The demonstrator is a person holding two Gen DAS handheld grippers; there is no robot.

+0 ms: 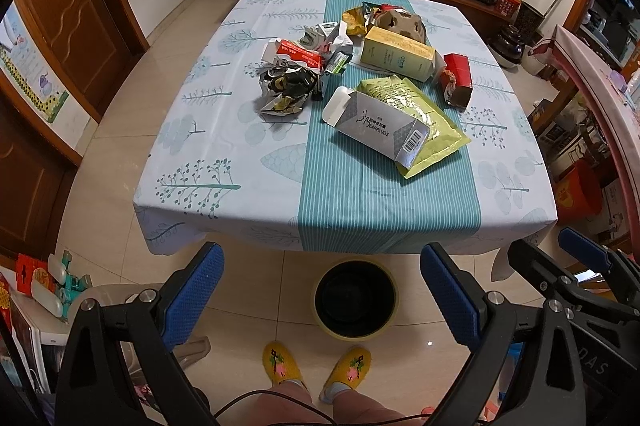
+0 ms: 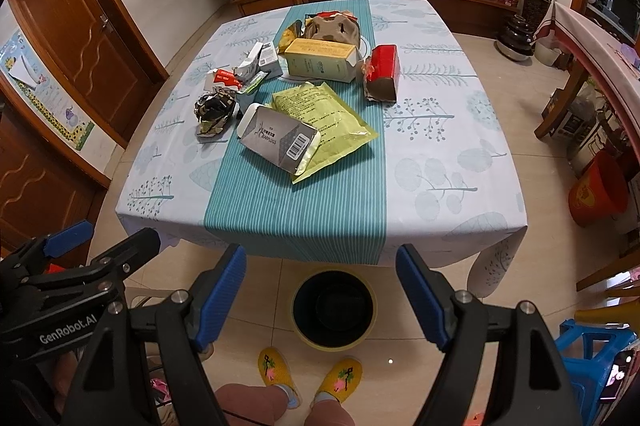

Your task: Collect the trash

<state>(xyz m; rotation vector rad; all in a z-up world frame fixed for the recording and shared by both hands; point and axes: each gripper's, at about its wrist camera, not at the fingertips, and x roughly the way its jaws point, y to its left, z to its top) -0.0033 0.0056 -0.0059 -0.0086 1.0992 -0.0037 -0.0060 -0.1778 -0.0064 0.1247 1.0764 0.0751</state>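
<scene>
Both tools are hovering short of the bench (image 1: 224, 193), above the floor. The left hand-held gripper (image 1: 322, 300) is holding its blue pads wide apart with nothing between them, and the right hand-held gripper (image 2: 320, 296) is doing the same. Trash is lying in a heap mid-bench: a grey earplugs box (image 1: 380, 127) resting on a yellow-green pouch (image 1: 436, 129), a crumpled foil wrapper (image 1: 286, 91), a pale yellow carton (image 1: 396, 54) and a red box (image 1: 458, 81). A black bin (image 1: 355, 298), seemingly unfilled, is standing on the floor below the near edge.
</scene>
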